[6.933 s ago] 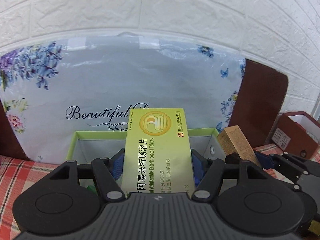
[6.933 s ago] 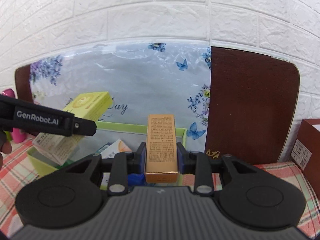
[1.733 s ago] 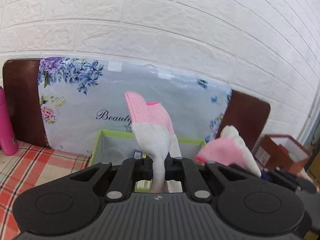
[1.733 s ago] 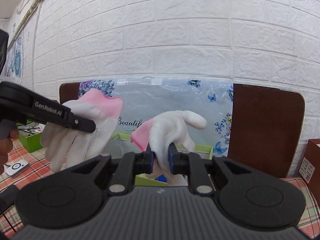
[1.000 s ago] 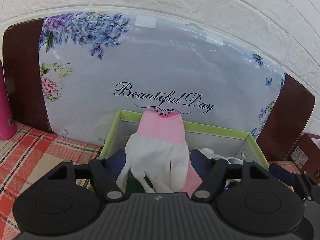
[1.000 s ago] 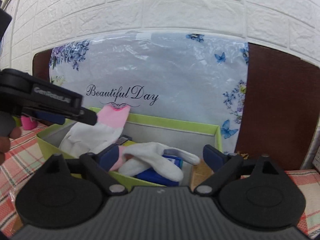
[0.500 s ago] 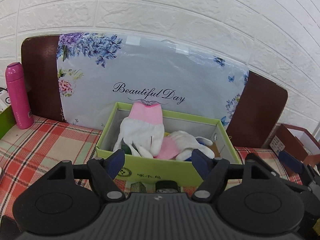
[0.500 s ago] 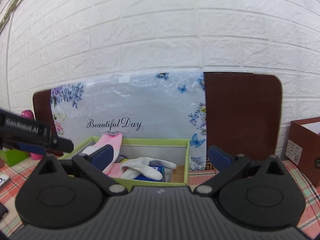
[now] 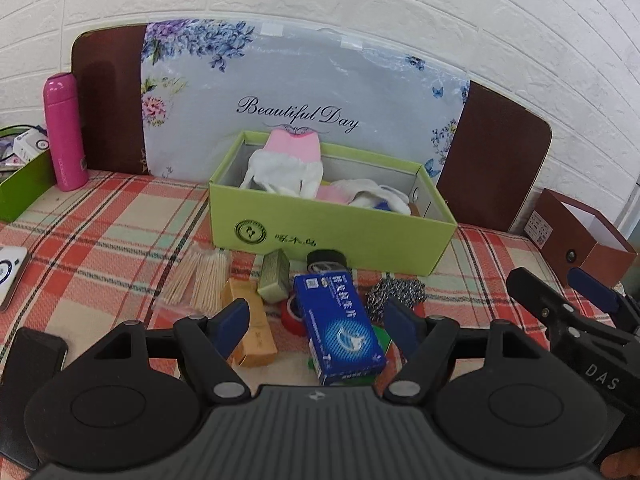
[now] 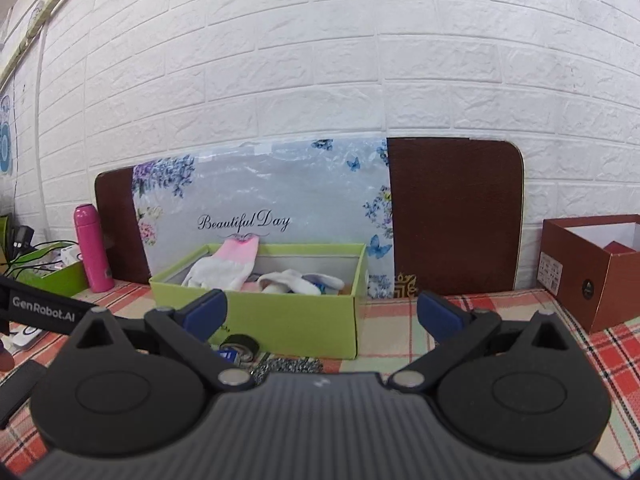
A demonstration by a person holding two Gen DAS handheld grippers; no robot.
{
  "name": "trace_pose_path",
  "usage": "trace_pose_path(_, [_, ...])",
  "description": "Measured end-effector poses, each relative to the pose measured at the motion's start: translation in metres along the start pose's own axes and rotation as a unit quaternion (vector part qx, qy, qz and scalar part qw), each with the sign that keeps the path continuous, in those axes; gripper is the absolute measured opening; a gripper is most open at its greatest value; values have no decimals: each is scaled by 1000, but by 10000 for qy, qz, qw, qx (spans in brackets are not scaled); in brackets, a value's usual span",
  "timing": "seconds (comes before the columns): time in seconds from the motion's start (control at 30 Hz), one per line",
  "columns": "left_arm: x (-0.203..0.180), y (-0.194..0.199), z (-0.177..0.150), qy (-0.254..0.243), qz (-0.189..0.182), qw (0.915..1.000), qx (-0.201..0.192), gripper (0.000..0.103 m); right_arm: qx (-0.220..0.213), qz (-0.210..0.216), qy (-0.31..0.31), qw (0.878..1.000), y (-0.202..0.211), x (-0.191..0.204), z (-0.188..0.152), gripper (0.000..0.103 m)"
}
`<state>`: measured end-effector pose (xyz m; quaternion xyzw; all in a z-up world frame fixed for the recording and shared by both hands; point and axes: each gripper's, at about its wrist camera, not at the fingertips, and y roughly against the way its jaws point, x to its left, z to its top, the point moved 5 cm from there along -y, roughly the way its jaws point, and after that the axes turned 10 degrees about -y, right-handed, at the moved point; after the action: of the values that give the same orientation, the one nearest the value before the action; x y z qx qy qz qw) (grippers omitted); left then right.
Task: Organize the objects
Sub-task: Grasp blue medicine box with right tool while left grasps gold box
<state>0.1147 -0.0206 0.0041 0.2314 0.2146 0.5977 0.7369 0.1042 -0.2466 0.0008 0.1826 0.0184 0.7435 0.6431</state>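
Two views: one forward-looking camera on each hand-held tool, both facing a white brick wall.
Tabletop (image 9: pixel 100 232): covered in a red, green and cream plaid cloth; it carries everything below.
Floral board (image 9: pixel 304 92): propped against the wall directly behind the green box, lettered "Beautiful Day".
Green box (image 9: pixel 332 228): open-topped landmark at the centre; judged to be the collecting bin for loose items.
Gloves (image 9: pixel 288 168): two white gloves with pink cuffs lie inside the green box, one draped against its back wall, so that part of the sorting looks done.
Blue carton (image 9: pixel 340 320): flat on the cloth just in front of the green box, lying between the left tool's fingers; likely the next pick.
Small clutter: tan boxes (image 9: pixel 252 328), a cotton swab bundle (image 9: pixel 198 276), a tape roll (image 9: pixel 326 260) and a steel scourer (image 9: pixel 394 294) sit in front of the green box, not yet sorted.
Left tool (image 9: pixel 316 322): released wide, holding nothing, hovering above the clutter.
Right tool (image 10: pixel 320 314): its jaws have just been opening and stand spread wide with nothing between them, aimed at the green box.
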Motion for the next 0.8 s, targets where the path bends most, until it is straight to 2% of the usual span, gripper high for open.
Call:
trace_pose_path(0.23, [29, -2, -39, 286, 270, 9983, 420, 77, 679, 136, 130, 9975, -4, 16, -46, 103])
trace_pose_path(0.4, [48, -9, -57, 505, 426, 9957, 647, 77, 1093, 261, 518, 9923, -19, 40, -75, 103])
trace_pose_path(0.7, [63, -22, -56, 643, 482, 9942, 716, 77, 1303, 338, 1185, 9838, -53, 82, -96, 103])
trace_pose_path(0.8, [65, -32, -49, 700, 472, 9941, 684, 77, 1373, 418, 1301, 9811, -62, 90, -103, 95])
